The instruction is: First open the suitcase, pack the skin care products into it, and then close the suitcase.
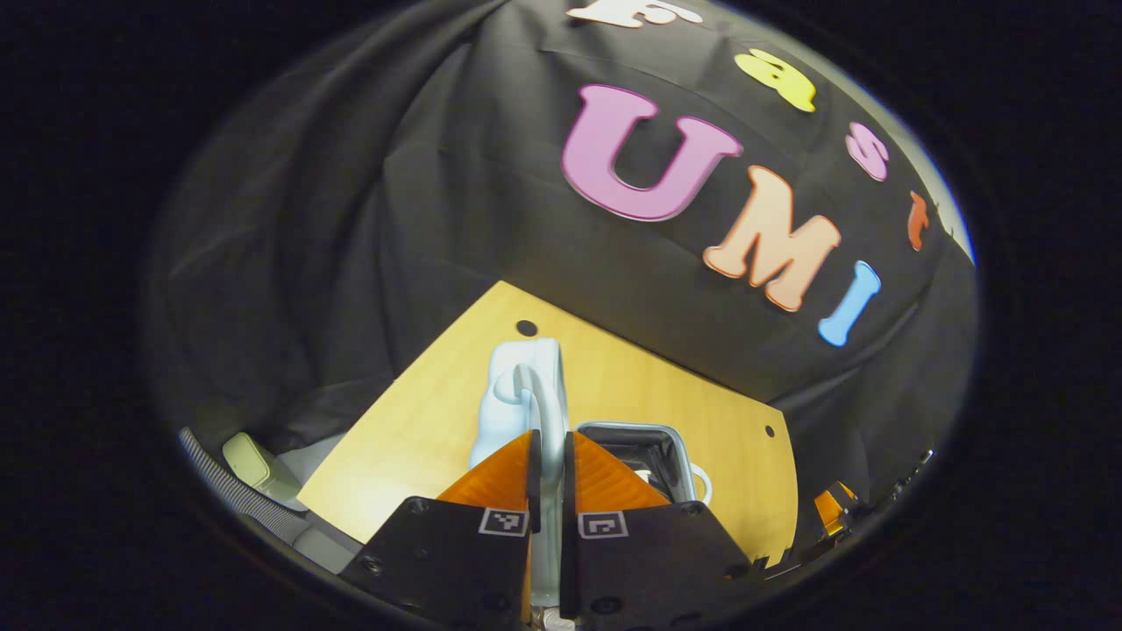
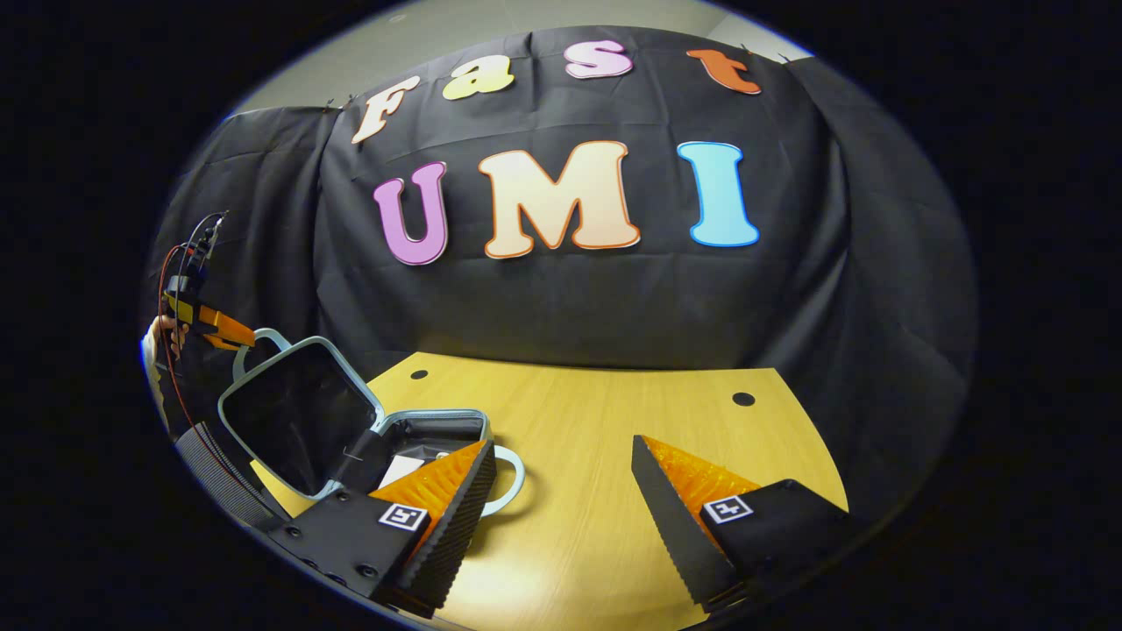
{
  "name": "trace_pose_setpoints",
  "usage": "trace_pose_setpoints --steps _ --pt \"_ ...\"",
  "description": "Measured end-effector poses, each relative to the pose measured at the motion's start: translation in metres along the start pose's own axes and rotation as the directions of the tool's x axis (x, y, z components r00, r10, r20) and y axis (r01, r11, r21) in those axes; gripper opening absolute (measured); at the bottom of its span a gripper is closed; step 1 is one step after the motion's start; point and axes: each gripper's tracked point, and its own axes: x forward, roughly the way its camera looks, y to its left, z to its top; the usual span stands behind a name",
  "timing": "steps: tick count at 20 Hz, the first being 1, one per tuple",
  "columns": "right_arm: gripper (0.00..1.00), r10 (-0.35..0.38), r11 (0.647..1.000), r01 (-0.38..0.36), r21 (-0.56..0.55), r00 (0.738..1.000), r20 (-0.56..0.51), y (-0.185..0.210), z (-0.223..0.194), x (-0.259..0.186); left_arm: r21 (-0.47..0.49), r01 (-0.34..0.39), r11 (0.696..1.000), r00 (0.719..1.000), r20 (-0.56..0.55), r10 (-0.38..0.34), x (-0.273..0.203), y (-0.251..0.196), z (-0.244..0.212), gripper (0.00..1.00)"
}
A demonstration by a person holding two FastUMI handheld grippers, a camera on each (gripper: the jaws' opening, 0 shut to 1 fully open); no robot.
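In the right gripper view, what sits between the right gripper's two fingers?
Bare wooden tabletop alone, seen in the right gripper view. The right gripper is open, and the open suitcase lies off to its left.

No words, brand names or numbers can be read on the things here; each gripper finger (image 1: 504, 522) has a small white square sticker with a black block pattern on its black base; the right gripper's fingers (image 2: 403, 515) have the same stickers; they are codes, not letters.
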Motion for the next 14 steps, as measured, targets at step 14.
trace_pose_setpoints --steps 14 --pt "0.98 -0.145 0.987 0.143 0.076 0.989 0.021 -0.093 0.002 -0.041 0.074 0.401 0.913 0.894 -0.251 -0.372 0.077 -0.231 -0.081 0.10"
